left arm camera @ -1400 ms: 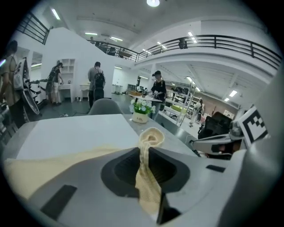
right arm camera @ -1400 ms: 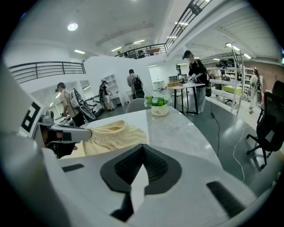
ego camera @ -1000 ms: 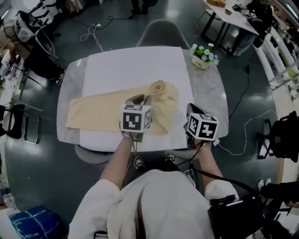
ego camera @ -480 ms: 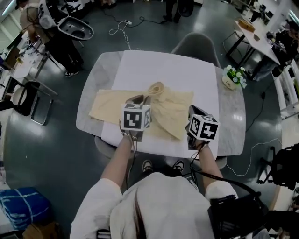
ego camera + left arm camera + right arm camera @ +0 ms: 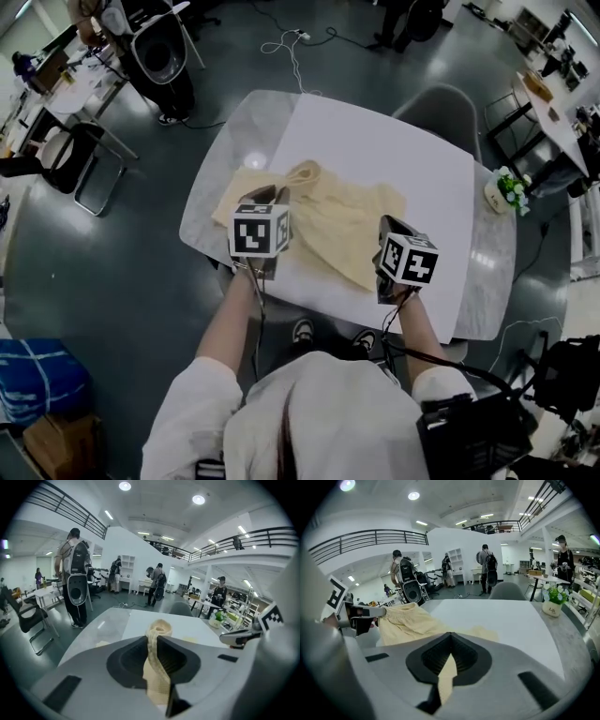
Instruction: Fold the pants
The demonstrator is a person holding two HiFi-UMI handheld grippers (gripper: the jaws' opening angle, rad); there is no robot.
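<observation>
Both claws are clamped on cloth. The left gripper (image 5: 266, 199) has its jaws nearly together on a raised ridge of the pants (image 5: 330, 217); the right gripper (image 5: 388, 228) pinches a thin edge of the same cloth. The pants lie on the white sheet (image 5: 394, 155) over the table (image 5: 199, 217), straight ahead of both claws. Their long axis runs left to right across the person, from the table's left rim towards the middle. A bunched loop of fabric (image 5: 306, 172) stands up just beyond the left claw. The left claw sits over the body of the cloth and the right at its near right corner, so judged from this the fold turns on carrying both held points along that axis together. In the head view the marker cubes cover both grip points and the near hem. No view settles whether waistband or leg end is held, nor whether the left end hangs off the rim.
</observation>
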